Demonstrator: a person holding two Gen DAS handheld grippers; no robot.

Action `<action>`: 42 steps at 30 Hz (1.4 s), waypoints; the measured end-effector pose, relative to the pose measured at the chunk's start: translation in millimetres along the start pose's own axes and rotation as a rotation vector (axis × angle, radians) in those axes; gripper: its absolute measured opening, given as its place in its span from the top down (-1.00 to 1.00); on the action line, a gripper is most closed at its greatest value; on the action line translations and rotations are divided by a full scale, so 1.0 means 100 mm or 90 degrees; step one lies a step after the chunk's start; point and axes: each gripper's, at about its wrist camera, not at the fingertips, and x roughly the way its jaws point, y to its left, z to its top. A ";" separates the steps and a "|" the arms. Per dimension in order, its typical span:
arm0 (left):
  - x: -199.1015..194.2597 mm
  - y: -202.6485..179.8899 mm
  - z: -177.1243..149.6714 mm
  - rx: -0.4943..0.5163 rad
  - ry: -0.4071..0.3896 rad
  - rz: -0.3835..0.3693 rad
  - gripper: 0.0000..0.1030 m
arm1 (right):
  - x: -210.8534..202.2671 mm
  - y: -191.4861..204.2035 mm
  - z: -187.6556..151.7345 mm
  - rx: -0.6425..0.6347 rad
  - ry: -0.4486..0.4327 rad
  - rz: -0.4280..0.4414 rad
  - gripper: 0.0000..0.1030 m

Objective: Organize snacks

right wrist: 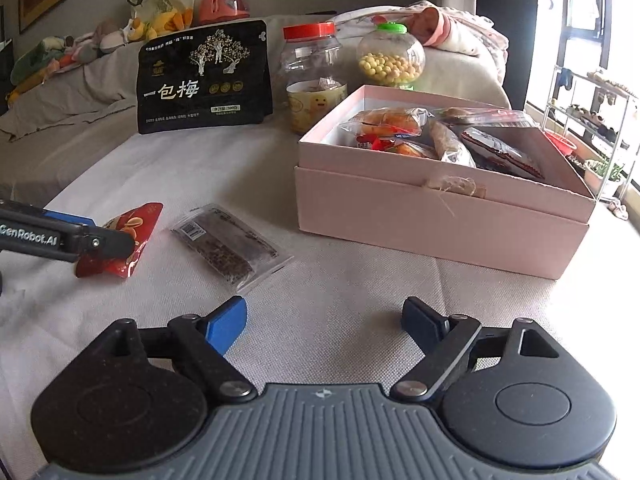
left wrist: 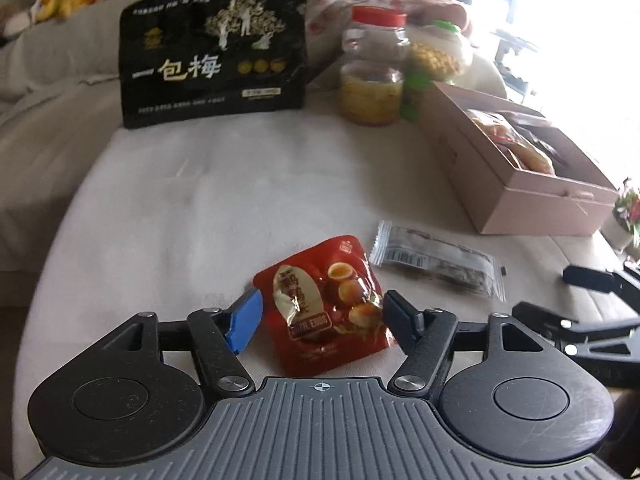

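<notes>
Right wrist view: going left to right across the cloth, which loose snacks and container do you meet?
Left gripper at the red quail-egg packet → clear dark snack bar packet → pink box of snacks.

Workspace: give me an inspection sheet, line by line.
Surface: cream cloth-covered table, lightly creased.
Job's things: red quail-egg packet lies between the left tongs' fingers; clear dark snack packet flat beside it; pink box open, already holding wrapped snacks.
Clutter: black plum bag standing upright; red-lidded jar; green-lidded jar of yellow balls.
Grippers: left tongs open around the red packet, contact unclear; right tongs open, empty, above bare cloth.
Cables: nothing seen.
Surroundings: sofa with plush toys, bright window, metal rack.
</notes>
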 end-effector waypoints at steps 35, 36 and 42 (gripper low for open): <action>-0.28 0.54 -0.37 -0.021 -0.028 -0.073 -0.30 | 0.71 0.97 0.64 -0.122 0.052 0.127 -0.43; -0.29 0.54 -0.38 -0.019 -0.030 -0.073 -0.30 | 0.72 1.03 0.63 -0.143 0.042 0.122 -0.26; -0.30 0.55 -0.38 -0.038 -0.035 -0.066 -0.26 | 0.60 1.10 0.64 -0.165 0.053 0.139 0.22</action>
